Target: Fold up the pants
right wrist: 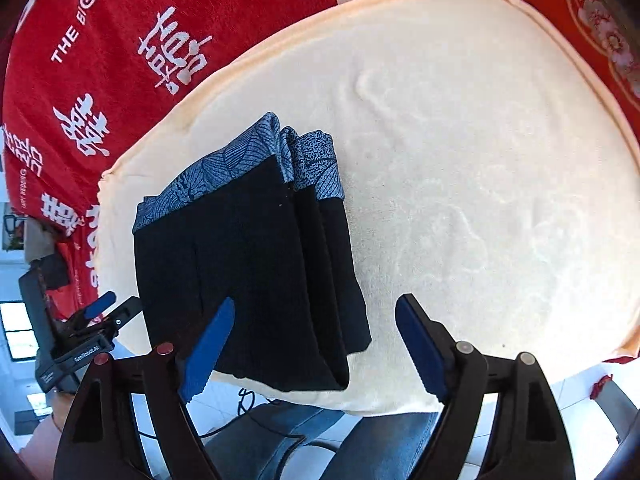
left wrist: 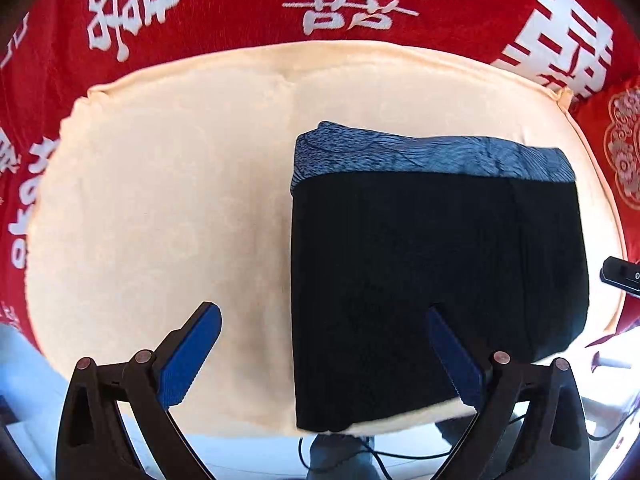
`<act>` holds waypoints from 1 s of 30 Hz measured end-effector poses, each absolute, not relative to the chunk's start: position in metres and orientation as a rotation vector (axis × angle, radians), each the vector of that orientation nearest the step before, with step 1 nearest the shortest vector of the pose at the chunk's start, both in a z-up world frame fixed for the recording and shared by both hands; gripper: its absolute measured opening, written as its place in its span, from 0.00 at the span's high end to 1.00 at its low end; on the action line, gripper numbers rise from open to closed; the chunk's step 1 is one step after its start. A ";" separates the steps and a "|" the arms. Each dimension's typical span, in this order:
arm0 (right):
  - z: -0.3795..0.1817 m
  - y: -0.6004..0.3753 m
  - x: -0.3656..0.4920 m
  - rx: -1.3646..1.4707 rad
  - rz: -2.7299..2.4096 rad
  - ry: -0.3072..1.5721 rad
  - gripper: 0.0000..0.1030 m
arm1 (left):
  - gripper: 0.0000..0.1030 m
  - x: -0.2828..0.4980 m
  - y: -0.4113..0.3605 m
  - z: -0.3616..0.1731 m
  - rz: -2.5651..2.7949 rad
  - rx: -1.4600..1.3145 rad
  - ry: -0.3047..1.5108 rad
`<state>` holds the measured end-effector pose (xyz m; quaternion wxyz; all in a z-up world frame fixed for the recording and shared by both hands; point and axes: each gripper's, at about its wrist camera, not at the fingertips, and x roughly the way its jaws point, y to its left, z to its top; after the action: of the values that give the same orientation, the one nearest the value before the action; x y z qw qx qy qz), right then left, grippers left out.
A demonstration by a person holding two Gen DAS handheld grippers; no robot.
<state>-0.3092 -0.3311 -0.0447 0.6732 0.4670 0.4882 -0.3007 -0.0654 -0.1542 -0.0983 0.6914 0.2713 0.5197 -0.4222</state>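
Observation:
The pants point(left wrist: 436, 272) lie folded into a compact black block with a blue patterned waistband, on the right part of a cream padded surface point(left wrist: 168, 208). My left gripper point(left wrist: 322, 312) hovers open over the near edge. Its right finger point(left wrist: 452, 360) is over the black fabric and its left finger point(left wrist: 192, 356) is over bare cream, with nothing gripped. In the right wrist view the same pants point(right wrist: 248, 268) show stacked layers at the left. My right gripper point(right wrist: 316, 304) is open above their near right edge, and its pads hold nothing.
A red cloth with white characters point(left wrist: 240, 4) surrounds the cream surface point(right wrist: 480, 160). The left gripper point(right wrist: 96, 312) shows at the lower left of the right wrist view. A person's jeans-clad legs point(right wrist: 280, 440) and a dark cable point(left wrist: 400, 456) are below the near edge.

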 end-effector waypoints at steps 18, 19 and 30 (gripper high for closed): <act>0.033 -0.231 -0.273 0.810 -0.844 1.281 0.12 | 0.01 -0.122 -0.123 -0.020 -0.879 0.716 1.095; 0.035 -0.228 -0.272 0.798 -0.841 1.287 0.12 | 0.01 -0.122 -0.120 -0.018 -0.876 0.717 1.096; 0.053 -0.219 -0.260 0.766 -0.856 1.296 0.00 | 0.01 -0.133 -0.105 -0.012 -0.903 0.726 1.137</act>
<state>-0.2603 -0.2188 0.0530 0.6482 0.3369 0.5699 -0.3763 -0.1331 -0.1050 -0.0121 0.6884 0.3246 0.5080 -0.4034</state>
